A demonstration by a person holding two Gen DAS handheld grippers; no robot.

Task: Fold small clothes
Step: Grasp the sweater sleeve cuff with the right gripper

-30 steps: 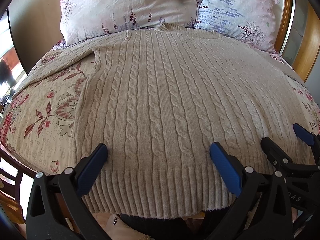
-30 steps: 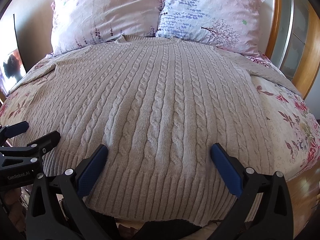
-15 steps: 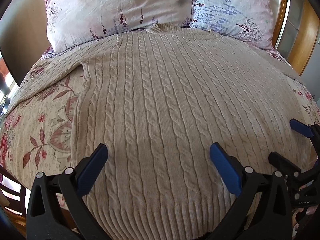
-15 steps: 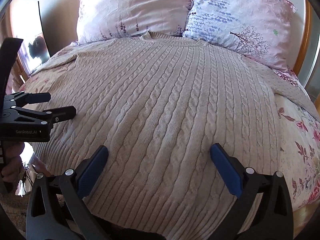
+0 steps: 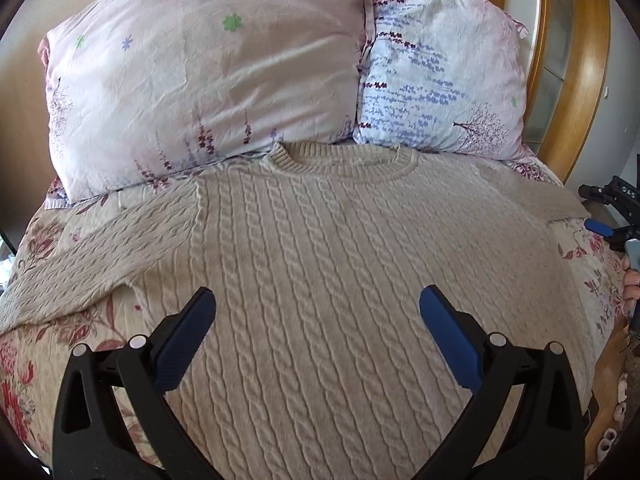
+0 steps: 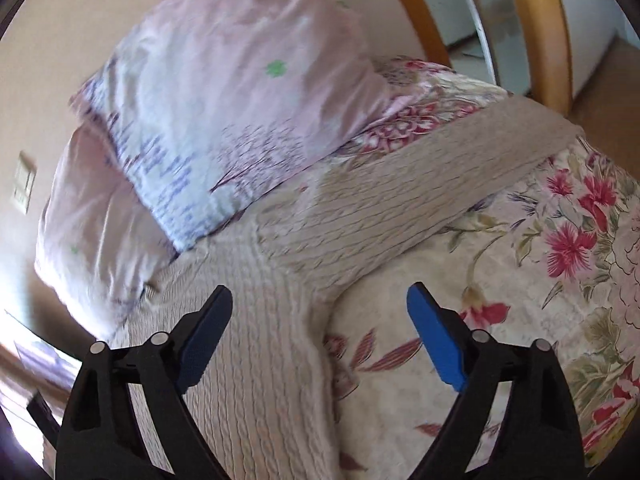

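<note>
A beige cable-knit sweater [image 5: 320, 248] lies flat on the bed, collar toward the pillows, both sleeves spread sideways. My left gripper [image 5: 316, 308] is open and empty, hovering over the sweater's chest. My right gripper [image 6: 320, 300] is open and empty above the armpit where the right sleeve [image 6: 420, 184] joins the body. In the left wrist view the right gripper [image 5: 612, 216] shows at the far right edge, beyond the sleeve end.
Two flowered pillows [image 5: 208, 80] [image 5: 440, 80] lean at the head of the bed. A floral bedspread [image 6: 540, 280] lies under the sweater. A wooden headboard [image 5: 588, 80] curves at the right. The right wrist view is blurred by motion.
Both grippers moved from the sweater's hem toward its upper part. The right gripper swung to the right, over the right sleeve and armpit. Both stayed open.
</note>
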